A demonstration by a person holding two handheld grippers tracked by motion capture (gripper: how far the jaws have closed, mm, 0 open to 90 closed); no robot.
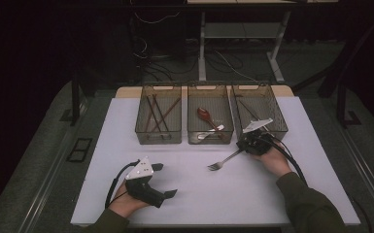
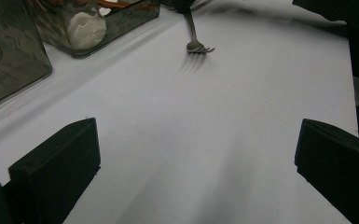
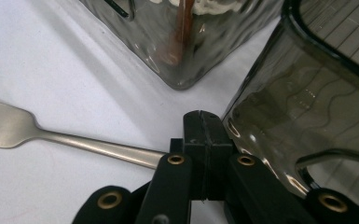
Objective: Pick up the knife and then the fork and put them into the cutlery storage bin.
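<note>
Sorting cutlery, midway | right gripper (image 1: 246, 144) clenched on metal fork (image 1: 222, 162) handle, fork on white tabletop (image 1: 199, 194) just before middle bin (image 1: 210, 119) | left gripper (image 1: 164, 180) released, idle | done: chopsticks, spoons binned | left: lifting fork into a bin

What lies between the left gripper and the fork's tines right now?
Nothing: in the high view, bare white table runs from the left gripper to the fork; the left gripper view shows the same.
</note>
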